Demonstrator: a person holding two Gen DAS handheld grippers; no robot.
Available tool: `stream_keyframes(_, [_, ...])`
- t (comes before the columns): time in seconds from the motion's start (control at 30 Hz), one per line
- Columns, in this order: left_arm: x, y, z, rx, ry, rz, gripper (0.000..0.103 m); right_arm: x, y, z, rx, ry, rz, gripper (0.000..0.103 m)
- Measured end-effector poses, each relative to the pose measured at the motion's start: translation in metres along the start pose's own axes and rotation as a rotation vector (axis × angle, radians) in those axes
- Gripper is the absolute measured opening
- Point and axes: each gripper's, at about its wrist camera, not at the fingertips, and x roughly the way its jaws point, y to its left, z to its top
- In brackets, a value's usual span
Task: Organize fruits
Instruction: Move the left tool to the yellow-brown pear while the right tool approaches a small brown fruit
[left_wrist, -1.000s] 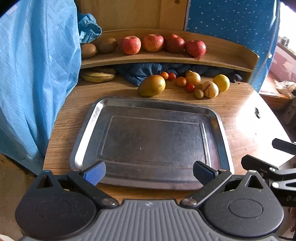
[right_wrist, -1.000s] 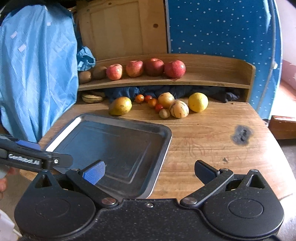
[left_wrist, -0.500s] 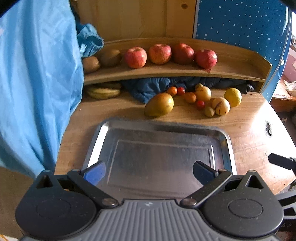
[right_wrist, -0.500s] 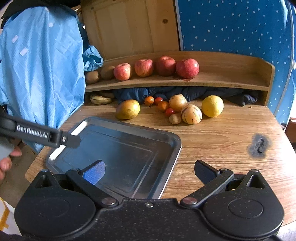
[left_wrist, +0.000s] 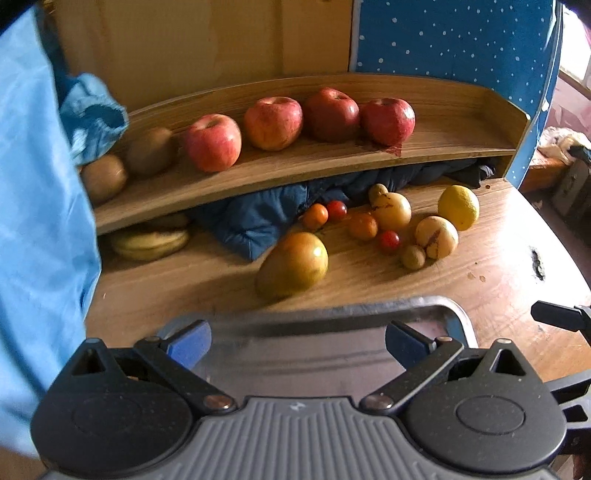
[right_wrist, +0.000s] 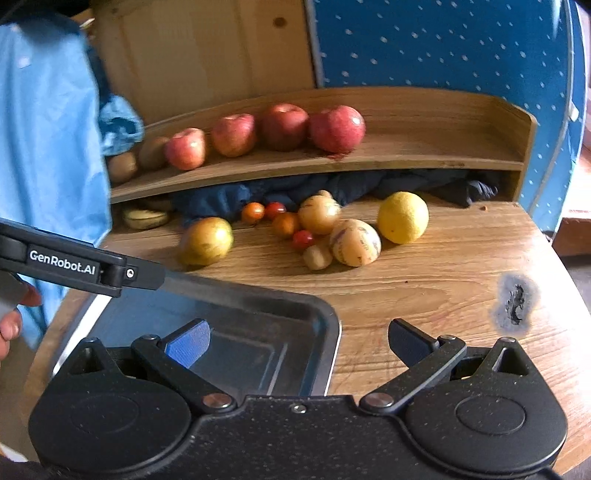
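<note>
Two handheld grippers hovered over the near edge of a wooden table, both w/ jaws spread wide and holding nothing. The left gripper and right gripper sat above an empty metal tray, prob. the spot where fruit was meant to go. Loose fruit lay at the far side of the table, well apart from both grippers: a mango nearest the tray, then small tomatoes, pale striped melons and a lemon to the right. Four red apples and kiwis stood in a row on a raised curved shelf, seemingly already sorted. Bananas and a dark cloth were tucked under it. Blue fabric hung at left; a blue dotted panel stood behind.
</note>
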Motion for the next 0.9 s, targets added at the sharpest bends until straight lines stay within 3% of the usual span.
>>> stream_keyframes(0.47, [0.063,0.013,0.034,0.079,0.029,-0.053,0.103,0.065,-0.013,0.025,0.162,0.06,-0.054,0.099])
stream_keyframes(0.9, [0.089,0.021,0.041,0.108,0.068,-0.098,0.101,0.101,-0.016,0.033,0.238,0.095,-0.076,0.068])
